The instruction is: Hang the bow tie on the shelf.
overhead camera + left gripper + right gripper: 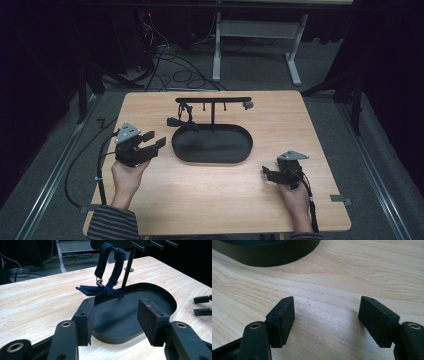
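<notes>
Strap (109,270) draped over a peg of the stand (212,100), tail on the tray (240,150) rim—untouched, left gripper (155,140) and right gripper (268,173) both spread wide, empty, flanking the tray.

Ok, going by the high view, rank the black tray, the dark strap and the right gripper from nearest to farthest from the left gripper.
1. Black tray, just to the right of the left gripper.
2. Dark strap, hanging from the rack's left end, beyond the tray's rim.
3. Right gripper, across the table, near the front right.
</notes>
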Demonstrator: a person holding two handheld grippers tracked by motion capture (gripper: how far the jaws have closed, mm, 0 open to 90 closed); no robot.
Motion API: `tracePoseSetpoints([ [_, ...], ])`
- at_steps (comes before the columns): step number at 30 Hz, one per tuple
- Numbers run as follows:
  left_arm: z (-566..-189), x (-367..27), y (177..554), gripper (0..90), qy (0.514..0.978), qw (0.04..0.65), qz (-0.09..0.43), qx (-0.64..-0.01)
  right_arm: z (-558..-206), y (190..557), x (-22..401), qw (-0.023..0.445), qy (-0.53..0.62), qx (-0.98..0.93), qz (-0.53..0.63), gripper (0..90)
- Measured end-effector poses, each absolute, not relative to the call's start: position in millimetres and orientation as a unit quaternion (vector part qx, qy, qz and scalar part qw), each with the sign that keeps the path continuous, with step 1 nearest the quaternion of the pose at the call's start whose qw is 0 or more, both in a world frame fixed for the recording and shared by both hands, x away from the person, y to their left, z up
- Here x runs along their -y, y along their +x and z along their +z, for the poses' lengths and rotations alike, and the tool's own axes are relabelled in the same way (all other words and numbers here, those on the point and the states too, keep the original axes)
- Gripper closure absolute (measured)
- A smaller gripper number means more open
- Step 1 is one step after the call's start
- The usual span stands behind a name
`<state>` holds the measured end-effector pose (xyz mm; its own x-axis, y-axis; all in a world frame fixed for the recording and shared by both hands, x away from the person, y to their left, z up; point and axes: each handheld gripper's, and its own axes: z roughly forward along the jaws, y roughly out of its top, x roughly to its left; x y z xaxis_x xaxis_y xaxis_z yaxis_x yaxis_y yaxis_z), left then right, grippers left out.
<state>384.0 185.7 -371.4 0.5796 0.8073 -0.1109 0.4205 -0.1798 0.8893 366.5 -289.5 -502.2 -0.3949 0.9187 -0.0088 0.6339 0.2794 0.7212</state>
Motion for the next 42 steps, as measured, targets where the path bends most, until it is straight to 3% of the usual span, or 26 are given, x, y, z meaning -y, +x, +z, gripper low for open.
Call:
tracePoseSetpoints([
  [42, -410.5, -201.2, 364.6, 48.0, 0.735, 0.475, 0.169, -0.454, -502.2, 366.4, 289.3, 0.219, 0.505, -0.769, 0.325, 30.7],
])
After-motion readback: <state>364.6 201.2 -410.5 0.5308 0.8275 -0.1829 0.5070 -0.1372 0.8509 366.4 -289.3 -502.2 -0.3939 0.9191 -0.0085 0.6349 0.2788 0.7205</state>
